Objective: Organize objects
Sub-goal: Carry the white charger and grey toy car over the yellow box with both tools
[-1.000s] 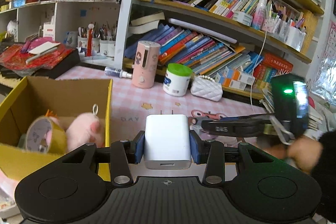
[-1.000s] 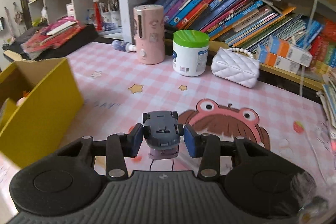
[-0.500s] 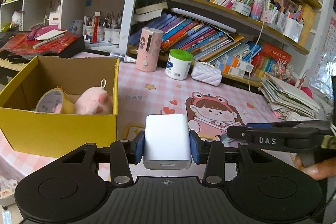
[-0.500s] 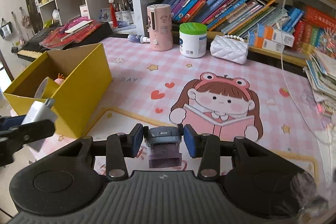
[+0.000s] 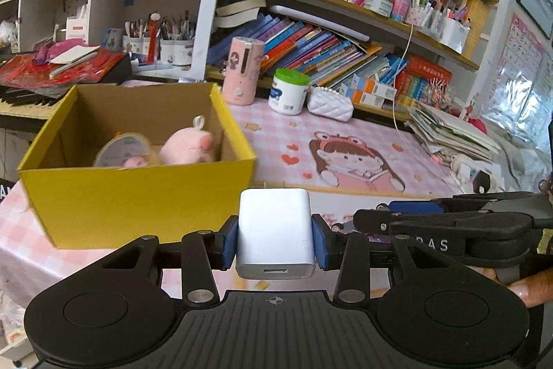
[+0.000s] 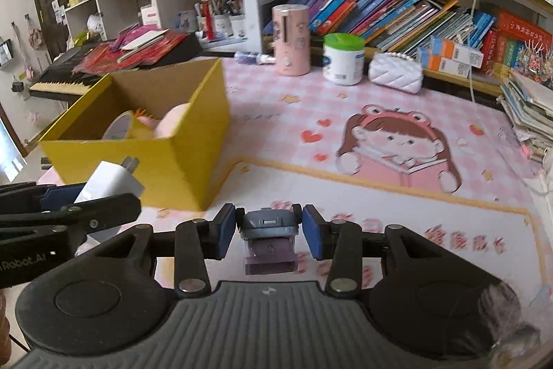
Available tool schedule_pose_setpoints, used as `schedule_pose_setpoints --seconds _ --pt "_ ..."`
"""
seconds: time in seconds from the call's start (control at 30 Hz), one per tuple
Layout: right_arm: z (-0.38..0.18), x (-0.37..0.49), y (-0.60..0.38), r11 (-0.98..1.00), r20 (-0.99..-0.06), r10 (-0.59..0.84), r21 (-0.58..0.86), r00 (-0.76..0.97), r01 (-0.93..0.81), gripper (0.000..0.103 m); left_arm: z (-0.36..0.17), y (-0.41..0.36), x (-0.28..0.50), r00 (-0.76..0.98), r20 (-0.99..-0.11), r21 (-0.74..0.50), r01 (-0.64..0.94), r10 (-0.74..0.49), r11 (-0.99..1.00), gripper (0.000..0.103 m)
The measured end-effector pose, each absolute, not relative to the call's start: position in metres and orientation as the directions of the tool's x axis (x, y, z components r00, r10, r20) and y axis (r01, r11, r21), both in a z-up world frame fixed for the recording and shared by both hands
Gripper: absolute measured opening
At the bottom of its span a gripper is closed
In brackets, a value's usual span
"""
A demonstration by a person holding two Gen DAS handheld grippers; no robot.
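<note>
My left gripper (image 5: 275,237) is shut on a white plug-in charger (image 5: 275,230), its prongs pointing away; the charger (image 6: 110,187) also shows at the lower left of the right wrist view. My right gripper (image 6: 269,230) is shut on a small grey toy car (image 6: 269,223) with a purple underside. Both hang above the near edge of the pink table mat (image 6: 345,196). An open yellow cardboard box (image 5: 138,196) stands ahead and left, holding a tape roll (image 5: 121,149) and a pink plush toy (image 5: 188,147). The box (image 6: 193,144) is left of the right gripper.
At the back of the table stand a pink cylinder (image 5: 242,70), a green-lidded white jar (image 5: 288,90) and a white quilted purse (image 5: 330,104). Crowded bookshelves (image 5: 328,33) rise behind. A paper stack (image 5: 452,134) lies at the right, a keyboard with red papers (image 6: 103,64) at the left.
Both grippers have pulled back toward the near edge of the table, still holding the charger and the toy car. The yellow box now lies farther ahead and shows whole.
</note>
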State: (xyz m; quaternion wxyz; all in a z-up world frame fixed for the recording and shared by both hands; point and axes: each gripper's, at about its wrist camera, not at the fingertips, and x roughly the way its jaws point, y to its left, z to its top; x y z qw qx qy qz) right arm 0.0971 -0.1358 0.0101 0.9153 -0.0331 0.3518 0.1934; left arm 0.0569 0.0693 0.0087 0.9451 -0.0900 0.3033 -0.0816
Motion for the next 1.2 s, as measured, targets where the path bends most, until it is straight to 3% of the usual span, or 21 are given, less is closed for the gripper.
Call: schedule_pose_setpoints --seconds 0.5,1.2 --pt "-0.005 0.013 -0.034 0.943 -0.690 0.291 0.091 0.662 -0.321 0.040 0.001 0.161 0.005 0.773 -0.578 -0.226 0.158 -0.263 0.961 0.041" --pt "0.009 -0.003 0.018 0.940 -0.680 0.279 0.047 0.678 -0.339 0.040 0.006 0.210 -0.015 0.807 -0.537 -0.256 0.124 -0.247 0.959 0.041"
